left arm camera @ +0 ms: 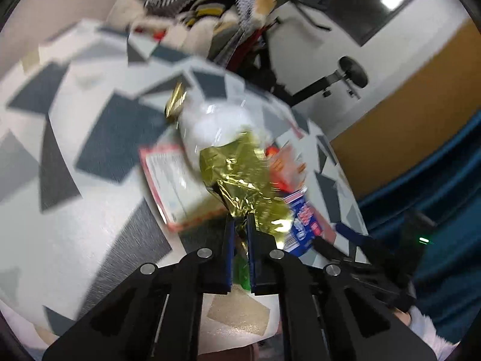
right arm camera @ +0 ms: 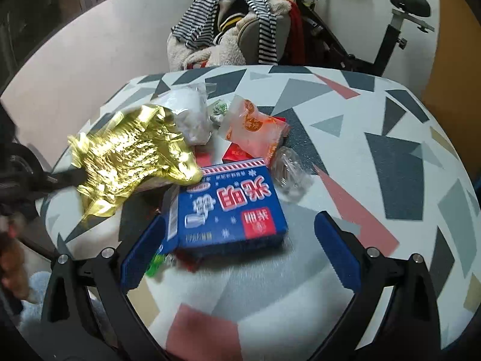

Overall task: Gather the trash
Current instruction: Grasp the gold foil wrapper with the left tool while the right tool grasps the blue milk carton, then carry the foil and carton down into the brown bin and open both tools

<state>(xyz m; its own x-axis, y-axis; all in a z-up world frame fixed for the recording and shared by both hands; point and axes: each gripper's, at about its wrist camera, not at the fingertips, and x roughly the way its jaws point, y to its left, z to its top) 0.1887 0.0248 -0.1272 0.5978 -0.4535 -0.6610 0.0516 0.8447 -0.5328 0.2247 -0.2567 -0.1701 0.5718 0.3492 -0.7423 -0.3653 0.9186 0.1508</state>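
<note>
A pile of trash lies on the round patterned table (right arm camera: 375, 138). My left gripper (left arm camera: 240, 219) is shut on a corner of the crumpled gold foil wrapper (left arm camera: 237, 177), which shows lifted at the left in the right wrist view (right arm camera: 132, 153). My right gripper (right arm camera: 237, 234) stands open, its blue pads on either side of the blue carton (right arm camera: 228, 207), not touching it. Behind lie a clear bag of white stuff (right arm camera: 192, 117), an orange-printed bag (right arm camera: 255, 129), a crumpled clear wrapper (right arm camera: 290, 174) and a red-edged card (left arm camera: 171, 180).
A chair heaped with striped and fleece clothes (right arm camera: 228, 27) stands behind the table. An exercise bike (right arm camera: 390, 30) is at the back right. A green scrap (right arm camera: 156, 263) lies by my right gripper's left pad. A hand (right arm camera: 12, 264) shows at the far left.
</note>
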